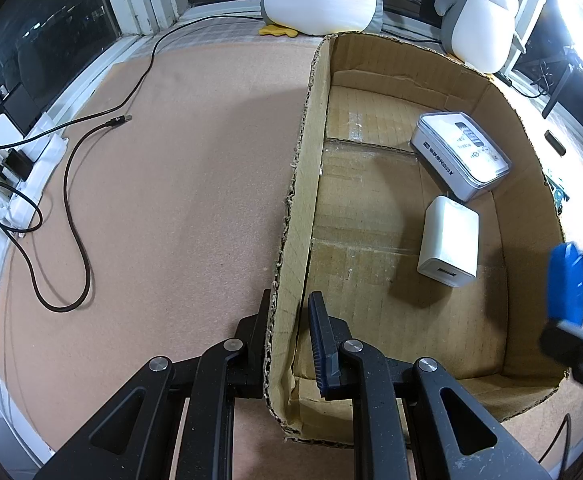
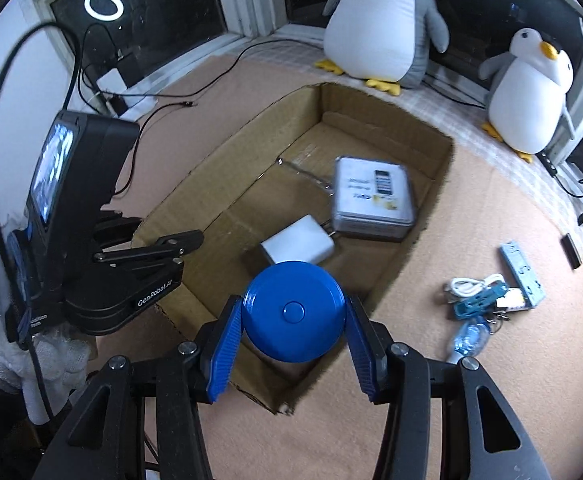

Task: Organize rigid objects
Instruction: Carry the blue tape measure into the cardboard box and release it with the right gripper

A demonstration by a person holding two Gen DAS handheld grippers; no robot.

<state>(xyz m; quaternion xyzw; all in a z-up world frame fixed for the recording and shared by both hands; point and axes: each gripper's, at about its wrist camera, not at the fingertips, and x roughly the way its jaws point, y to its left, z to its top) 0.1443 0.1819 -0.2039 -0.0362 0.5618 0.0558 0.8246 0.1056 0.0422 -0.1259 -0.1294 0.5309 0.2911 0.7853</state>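
An open cardboard box lies on the tan mat. Inside it are a grey tin and a white charger. My left gripper is shut on the box's left wall, one finger on each side; it also shows in the right wrist view. My right gripper is shut on a round blue tape measure and holds it over the box's near end. It shows blue at the left wrist view's right edge.
Two plush penguins sit at the back by the window. Loose items lie on the mat right of the box: a white cable, keys with a teal tag, a light blue bar. A black cable and power strip lie left.
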